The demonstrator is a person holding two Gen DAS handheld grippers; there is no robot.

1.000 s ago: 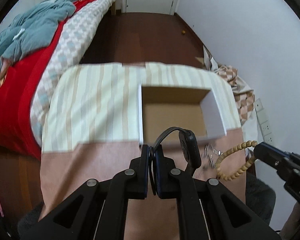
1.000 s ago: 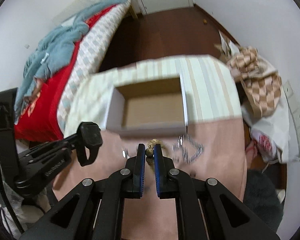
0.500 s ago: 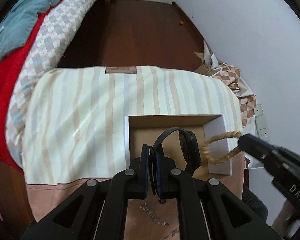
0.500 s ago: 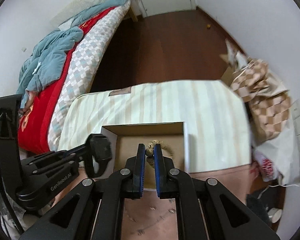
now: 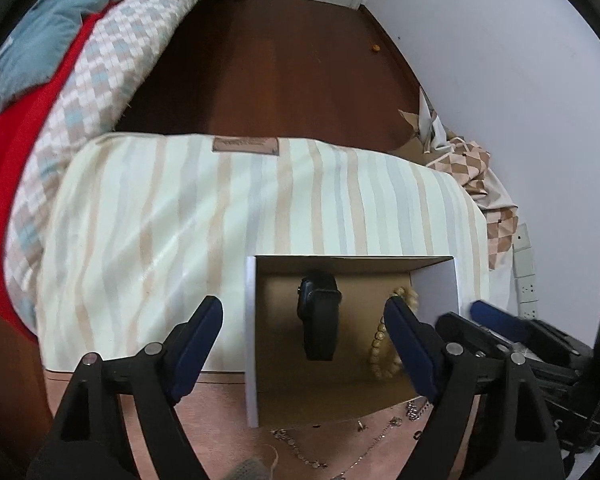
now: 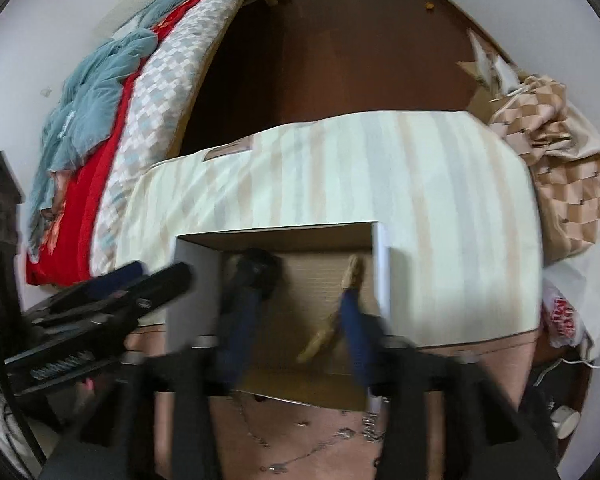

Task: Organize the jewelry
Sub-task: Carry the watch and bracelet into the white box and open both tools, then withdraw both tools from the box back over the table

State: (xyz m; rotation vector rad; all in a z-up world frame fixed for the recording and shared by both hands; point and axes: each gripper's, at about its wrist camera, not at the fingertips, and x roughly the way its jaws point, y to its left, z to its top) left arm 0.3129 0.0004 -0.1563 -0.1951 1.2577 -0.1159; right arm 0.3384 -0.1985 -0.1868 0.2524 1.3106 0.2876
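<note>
My left gripper (image 5: 304,320) has its blue-padded fingers spread wide apart and holds nothing; it hangs over the near left part of the open cardboard box with white outer walls (image 5: 252,320), which sits on a cream cloth with pale beige and grey stripes (image 5: 180,208). Inside the box, the black smartwatch with its dark strap (image 5: 319,320) lies on the brown floor, between my left fingers as the camera sees it but not touched by them. Just right of it, the string of tan wooden beads (image 5: 384,344) lies along the right side of the box floor, near the white right wall. My right gripper (image 6: 296,316) is blurred, but its blue fingers also stand apart with nothing clamped, framing the box (image 6: 382,264) interior; the beads (image 6: 332,320) show as a tan streak just beside its right finger, and the watch (image 6: 260,270) is a dark shape by the left one. On the pink cloth (image 5: 204,412) in front of the box, thin silver chains (image 5: 340,452) lie loose.
</note>
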